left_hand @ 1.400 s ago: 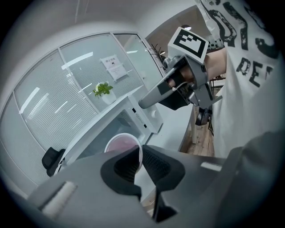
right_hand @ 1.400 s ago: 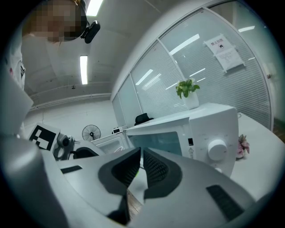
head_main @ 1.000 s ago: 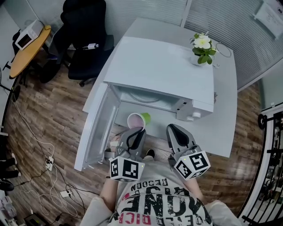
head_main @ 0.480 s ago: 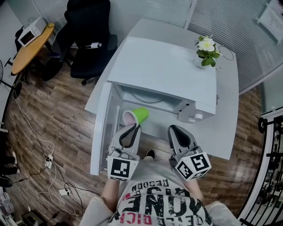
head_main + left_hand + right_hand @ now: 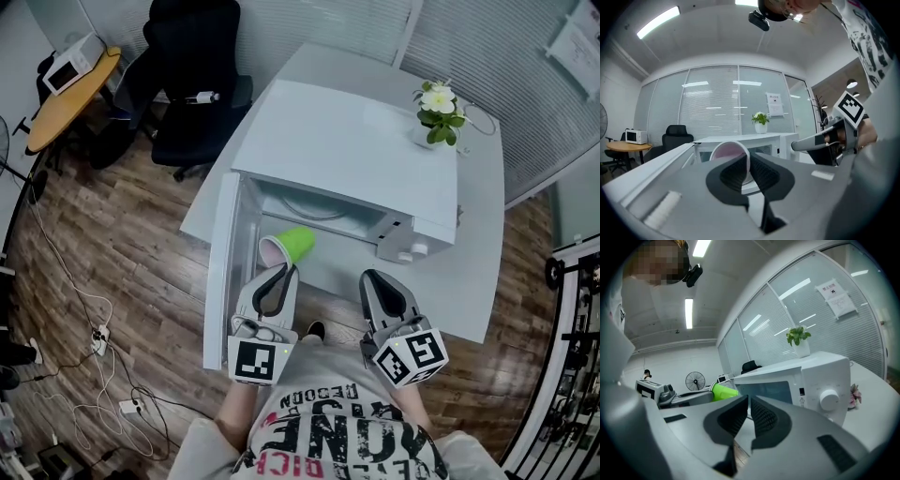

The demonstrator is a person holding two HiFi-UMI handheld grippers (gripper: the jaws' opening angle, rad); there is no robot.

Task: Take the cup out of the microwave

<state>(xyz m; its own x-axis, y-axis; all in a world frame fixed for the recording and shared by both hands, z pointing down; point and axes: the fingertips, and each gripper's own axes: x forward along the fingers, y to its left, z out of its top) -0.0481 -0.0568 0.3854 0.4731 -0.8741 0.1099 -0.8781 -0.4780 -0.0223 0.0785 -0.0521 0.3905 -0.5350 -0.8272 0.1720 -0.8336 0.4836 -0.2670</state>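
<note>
- Cup (image 5: 292, 246): green outside, pink inside. It lies tipped on its side in the air at the open mouth of the microwave (image 5: 349, 150), with its mouth towards the person.
- Whether its base is fully clear of the cavity edge is hard to say from the head view; probably yes.
- Grip: left hand-held gripper (image 5: 278, 273) is clamped on the cup's rim, one pad inside the pink wall and one outside. This shows clearly in the left gripper view.
- Handling, judged: looks like a thin plastic cup, so light, smooth and a bit springy at the rim. A rim pinch holds it, but it may pivot or slip if swung. Gripping lower on the wall, or setting it upright soon, would be safer. No contents are visible.
- Right hand-held gripper (image 5: 381, 281): jaws together with nothing between them. It is held level near the microwave's front, to the right of the cup.
- Door (image 5: 223, 274) stands open at the left, just beside the left hand-held gripper.
- Surface (image 5: 480, 272) carries the microwave. A potted plant (image 5: 438, 105) stands at its far right.
</note>
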